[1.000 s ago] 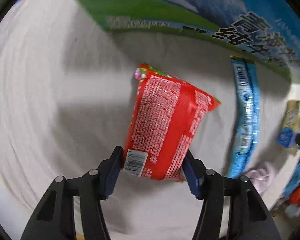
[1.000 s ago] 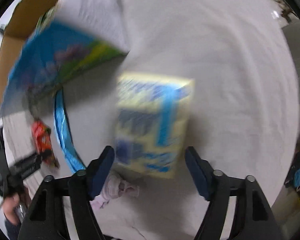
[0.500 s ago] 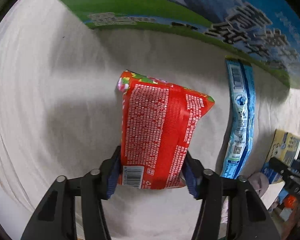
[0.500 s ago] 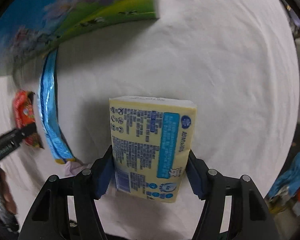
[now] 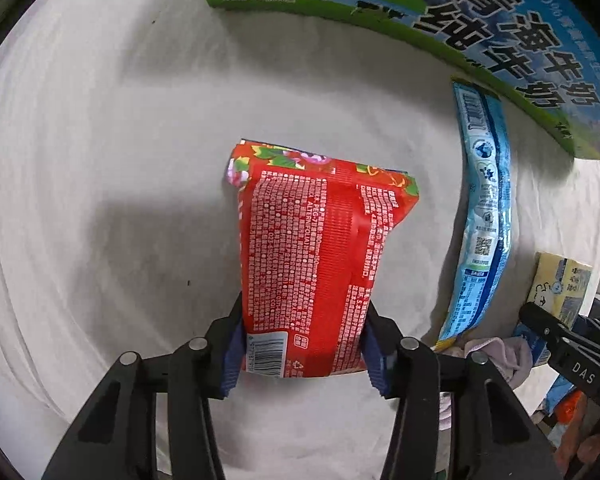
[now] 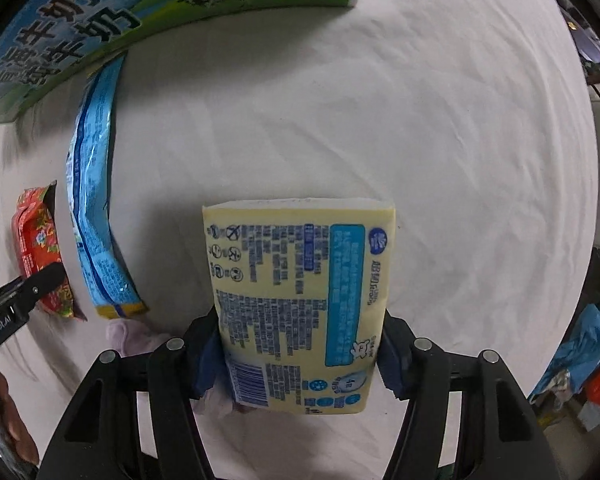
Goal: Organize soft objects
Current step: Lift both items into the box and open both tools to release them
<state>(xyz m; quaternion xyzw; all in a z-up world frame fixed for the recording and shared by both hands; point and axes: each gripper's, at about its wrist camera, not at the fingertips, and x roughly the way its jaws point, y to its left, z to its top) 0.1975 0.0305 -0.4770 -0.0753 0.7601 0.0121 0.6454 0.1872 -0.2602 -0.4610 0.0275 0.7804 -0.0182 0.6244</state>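
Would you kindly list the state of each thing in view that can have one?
Left claw: has just been closing, pads now pressing the red pack.
Red pack: gripped at its barcode end.
Right claw: shut on the yellow pack.
Yellow pack: gripped at its barcode end.
Blue pouch: lying flat on the white cloth, sealed.
Milk carton: resting on the cloth.

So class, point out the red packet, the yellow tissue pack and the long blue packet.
red packet (image 5: 312, 264), left wrist view, printed back.
yellow tissue pack (image 6: 296, 300), right wrist view, printed face.
long blue packet (image 6: 94, 216), right wrist view, middle.
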